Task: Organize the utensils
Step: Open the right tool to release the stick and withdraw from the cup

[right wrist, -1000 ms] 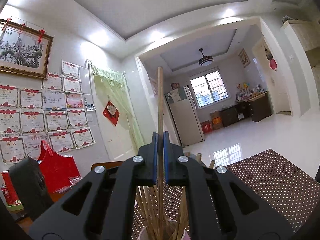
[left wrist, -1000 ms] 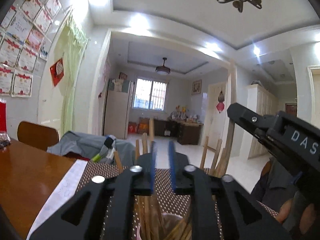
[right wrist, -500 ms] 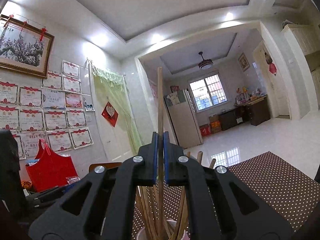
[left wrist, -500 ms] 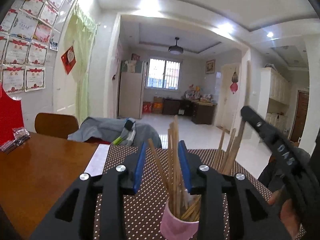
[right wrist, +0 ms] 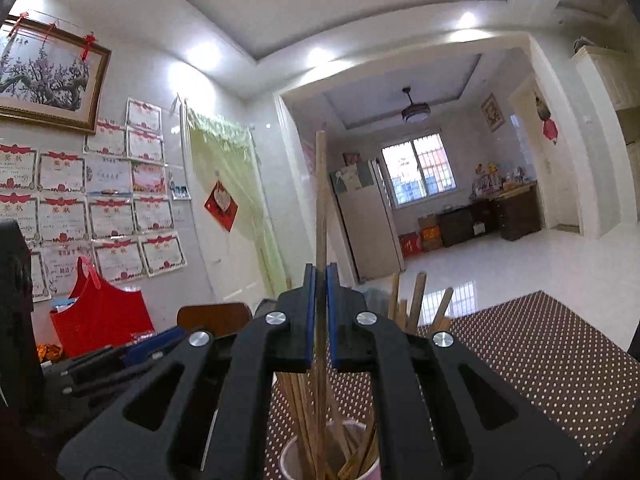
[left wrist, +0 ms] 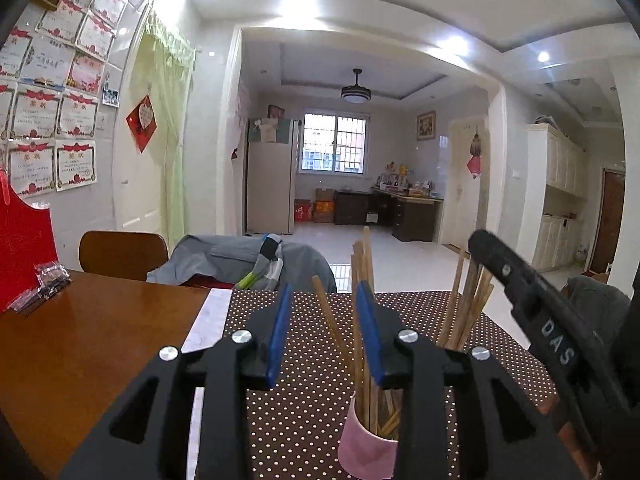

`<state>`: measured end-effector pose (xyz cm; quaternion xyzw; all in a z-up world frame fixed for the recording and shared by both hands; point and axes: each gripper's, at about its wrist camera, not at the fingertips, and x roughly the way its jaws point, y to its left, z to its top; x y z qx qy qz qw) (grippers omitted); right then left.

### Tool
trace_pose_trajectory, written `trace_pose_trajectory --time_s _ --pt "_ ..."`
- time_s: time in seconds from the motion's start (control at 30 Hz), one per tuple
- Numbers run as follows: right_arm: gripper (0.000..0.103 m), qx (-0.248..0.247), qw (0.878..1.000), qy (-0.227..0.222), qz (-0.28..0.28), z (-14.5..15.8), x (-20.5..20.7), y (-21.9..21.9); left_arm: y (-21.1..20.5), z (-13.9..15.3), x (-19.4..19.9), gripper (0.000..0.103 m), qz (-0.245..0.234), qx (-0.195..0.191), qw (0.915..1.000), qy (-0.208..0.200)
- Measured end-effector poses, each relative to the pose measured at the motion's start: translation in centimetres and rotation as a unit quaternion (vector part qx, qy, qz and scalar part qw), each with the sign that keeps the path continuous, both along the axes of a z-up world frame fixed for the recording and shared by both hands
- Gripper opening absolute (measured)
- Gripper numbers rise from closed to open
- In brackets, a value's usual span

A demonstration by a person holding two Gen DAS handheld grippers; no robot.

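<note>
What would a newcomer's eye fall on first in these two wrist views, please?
Probably the pink cup crammed with wooden chopsticks, standing on the dotted brown mat close below both cameras. Next, the right gripper, its jaws shut on one upright chopstick above the cup, and the wall of red-trimmed certificates at left.

Left tool (left wrist: pixel 324 332): jaws parted, nothing pinched, tilted slightly downward. Right tool (right wrist: pixel 320 316): jaws closed tight, pointing level, to the left tool's right.
</note>
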<state>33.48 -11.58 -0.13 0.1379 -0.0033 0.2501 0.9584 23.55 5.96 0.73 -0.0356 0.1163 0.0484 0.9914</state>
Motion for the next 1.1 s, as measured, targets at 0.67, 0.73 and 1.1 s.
trace_pose_trajectory --time_s 0.67,0.73,1.1 --pt "0.006 -0.078 0.993 0.094 -0.003 -4.5 -0.2 1.3 -0.3 0.5 0.1 0.04 -0.004 0.018 0.9992 0.034" --pt "0.006 -0.076 0.992 0.104 -0.003 -5.0 0.0 1.2 -0.5 0.3 0.3 0.041 -0.006 0.024 0.9987 0.044" --pt "0.007 -0.058 0.993 0.105 -0.002 -4.1 -1.2 0.3 -2.1 -0.6 0.6 0.041 -0.013 0.053 0.9952 0.081"
